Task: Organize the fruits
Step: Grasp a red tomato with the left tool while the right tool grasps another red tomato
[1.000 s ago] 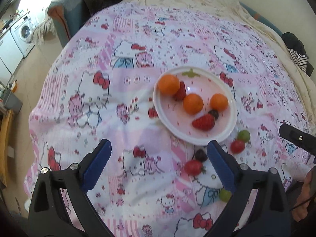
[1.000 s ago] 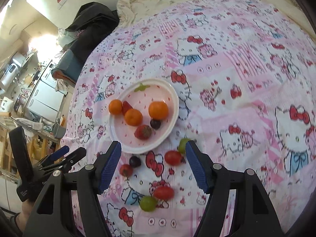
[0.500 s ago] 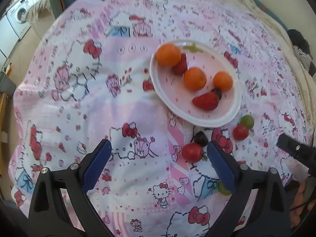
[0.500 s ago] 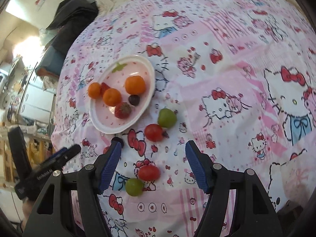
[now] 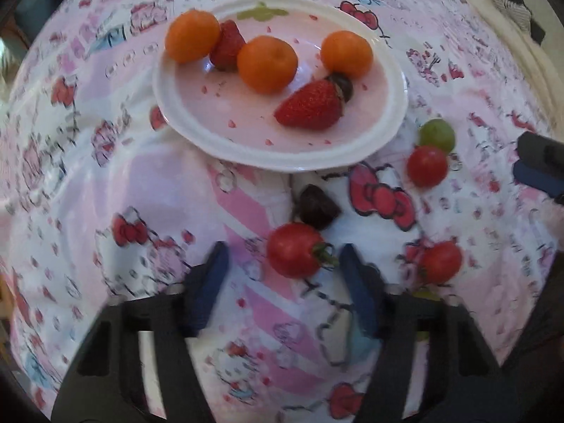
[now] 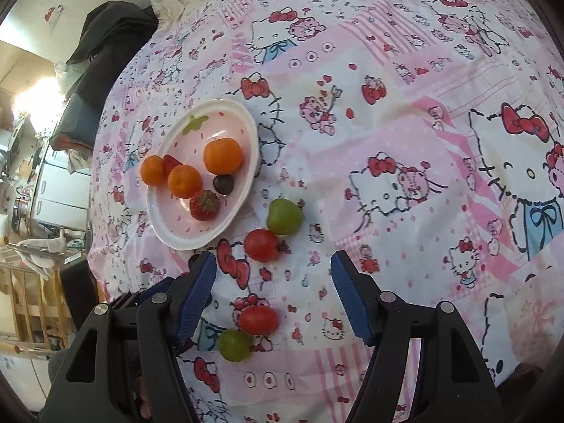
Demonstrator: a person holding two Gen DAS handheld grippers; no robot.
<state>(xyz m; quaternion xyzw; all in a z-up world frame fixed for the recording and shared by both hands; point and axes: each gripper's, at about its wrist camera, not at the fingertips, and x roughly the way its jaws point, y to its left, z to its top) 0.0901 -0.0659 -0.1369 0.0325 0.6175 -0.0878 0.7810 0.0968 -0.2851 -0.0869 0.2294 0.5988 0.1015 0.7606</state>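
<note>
Tomato (image 5: 294, 249) between narrowing left jaws

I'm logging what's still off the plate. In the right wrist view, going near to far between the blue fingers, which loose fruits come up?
Green grape → oval red tomato → round red tomato → green fruit.

No readable words, numbers or brand marks anywhere: only cartoon cats and bows printed on the cloth (image 6: 405, 141), and a small wall sticker (image 6: 53, 14) too tiny to make out.
</note>
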